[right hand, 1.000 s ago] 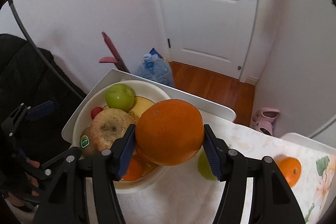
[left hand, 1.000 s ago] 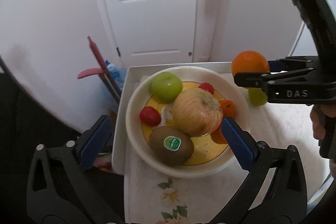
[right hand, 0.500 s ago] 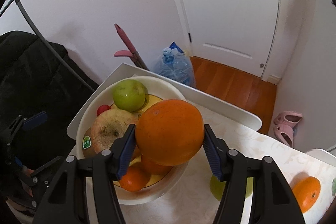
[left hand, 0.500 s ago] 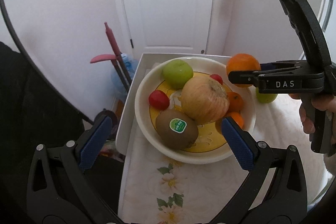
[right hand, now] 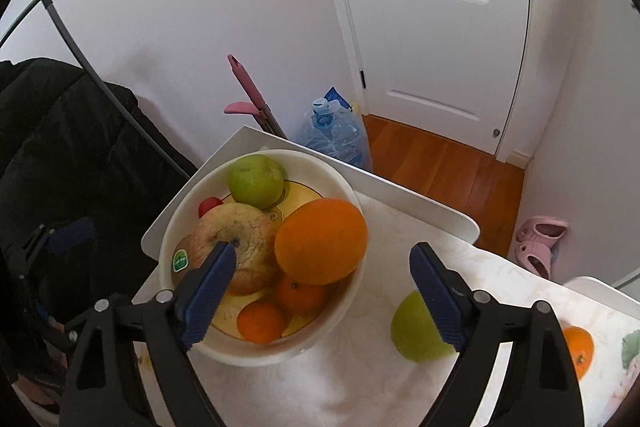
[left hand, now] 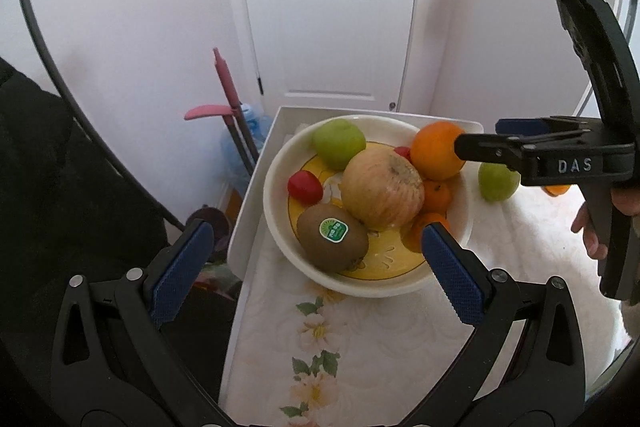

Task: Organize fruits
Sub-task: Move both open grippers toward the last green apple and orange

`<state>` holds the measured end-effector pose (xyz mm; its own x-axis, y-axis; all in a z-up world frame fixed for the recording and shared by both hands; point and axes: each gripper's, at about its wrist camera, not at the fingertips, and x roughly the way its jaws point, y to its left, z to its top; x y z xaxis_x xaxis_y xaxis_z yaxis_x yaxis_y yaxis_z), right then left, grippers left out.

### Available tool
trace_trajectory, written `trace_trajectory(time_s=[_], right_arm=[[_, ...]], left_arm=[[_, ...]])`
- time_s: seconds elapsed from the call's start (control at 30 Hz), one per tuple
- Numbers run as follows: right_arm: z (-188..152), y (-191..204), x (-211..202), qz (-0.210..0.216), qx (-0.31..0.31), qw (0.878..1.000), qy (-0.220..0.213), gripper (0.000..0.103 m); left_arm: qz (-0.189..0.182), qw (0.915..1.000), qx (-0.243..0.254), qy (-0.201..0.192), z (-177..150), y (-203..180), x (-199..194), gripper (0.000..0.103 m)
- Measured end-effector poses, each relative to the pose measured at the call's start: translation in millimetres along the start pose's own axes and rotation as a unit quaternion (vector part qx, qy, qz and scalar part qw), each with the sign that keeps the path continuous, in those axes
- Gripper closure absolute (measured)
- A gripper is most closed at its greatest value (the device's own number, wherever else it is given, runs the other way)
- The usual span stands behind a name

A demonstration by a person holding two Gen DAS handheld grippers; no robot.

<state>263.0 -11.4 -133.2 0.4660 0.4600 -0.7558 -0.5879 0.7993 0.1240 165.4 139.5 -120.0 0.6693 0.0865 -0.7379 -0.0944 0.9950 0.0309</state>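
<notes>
Now right tool [right hand: 320,283] just opened wide, orange [right hand: 320,241] released in bowl [right hand: 348,311], left tool [left hand: 316,263] open, empty.

Soft, even daylight fills both views, bright on the white door [right hand: 436,27] and walls, with only faint shadows under the bowl [left hand: 360,279]. Fisheye bending curves the door's edges, black vignette rings each frame, and focus stays sharp

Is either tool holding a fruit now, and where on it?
Nothing is held. The right tool has just opened; the big orange rests in the bowl. The left tool is open.
</notes>
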Motion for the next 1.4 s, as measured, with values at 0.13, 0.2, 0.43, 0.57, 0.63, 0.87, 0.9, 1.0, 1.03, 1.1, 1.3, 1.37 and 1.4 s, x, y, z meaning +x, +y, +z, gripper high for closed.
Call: trace_trajectory(time_s=[0.13,0.2,0.43,0.57,0.63,0.87,0.9,1.0,1.03,1.1,1.3,1.37,1.4], right_arm=[[-3.5,6.4,-15.8,-0.003,0.003,1.000,-0.006,0.017],[-6.1,10.2,-25.3,-0.007,0.005,1.000,-0.010,0.017],[-16.3,22.1,-61.6,-0.032,0.012,0.999,-0.029,0.012],[-24.1,24.4,-83.3,-0.046,0.026,0.998,-0.042,0.000],[-29.4,23.4,-93.2,-0.058,0.036,0.997,-0.044,0.000],[-46.7,8.3,-122.4,-0.103,0.069,0.991,-0.053,0.000],[-49.1,5.2,-125.4,-0.108,0.073,0.990,-0.055,0.000],[-58.7,-7.3,-136.4,-0.127,0.086,0.986,-0.062,0.000],[-63.1,-14.4,-140.6,-0.131,0.090,0.985,-0.062,0.000],[-68.1,-25.1,-144.0,-0.135,0.092,0.985,-0.060,0.000],[-82.7,-64.2,-144.4,-0.125,0.093,0.986,-0.052,0.000],[-87.5,-76.4,-144.3,-0.126,0.085,0.987,-0.051,0.000],[-88.9,-81.2,-143.8,-0.126,0.081,0.987,-0.049,0.000]], left_arm=[[0.002,0.9999,0.007,-0.010,2.9,0.1,-15.2,0.000],[0.004,0.9998,0.011,-0.014,4.8,0.2,-23.1,0.000],[-0.002,0.9991,0.029,-0.030,10.8,0.3,-51.3,0.000],[-0.015,0.9984,0.039,-0.039,15.4,-2.5,-62.5,0.000],[-0.025,0.9978,0.045,-0.042,17.6,-5.8,-65.6,0.000],[-0.065,0.9946,0.068,-0.046,25.1,-27.9,-64.1,0.000],[-0.068,0.9940,0.072,-0.046,26.0,-33.0,-62.2,0.000],[-0.071,0.9933,0.079,-0.045,28.3,-50.2,-57.5,0.000],[-0.072,0.9932,0.080,-0.044,28.8,-55.9,-56.2,0.000],[-0.076,0.9930,0.079,-0.044,28.6,-70.8,-52.5,0.000],[-0.056,0.9949,0.071,-0.045,26.8,-117.4,-34.9,0.000],[-0.051,0.9957,0.065,-0.043,25.5,-130.5,-27.4,0.000],[-0.049,0.9961,0.061,-0.041,24.6,-137.4,-22.0,0.000]])
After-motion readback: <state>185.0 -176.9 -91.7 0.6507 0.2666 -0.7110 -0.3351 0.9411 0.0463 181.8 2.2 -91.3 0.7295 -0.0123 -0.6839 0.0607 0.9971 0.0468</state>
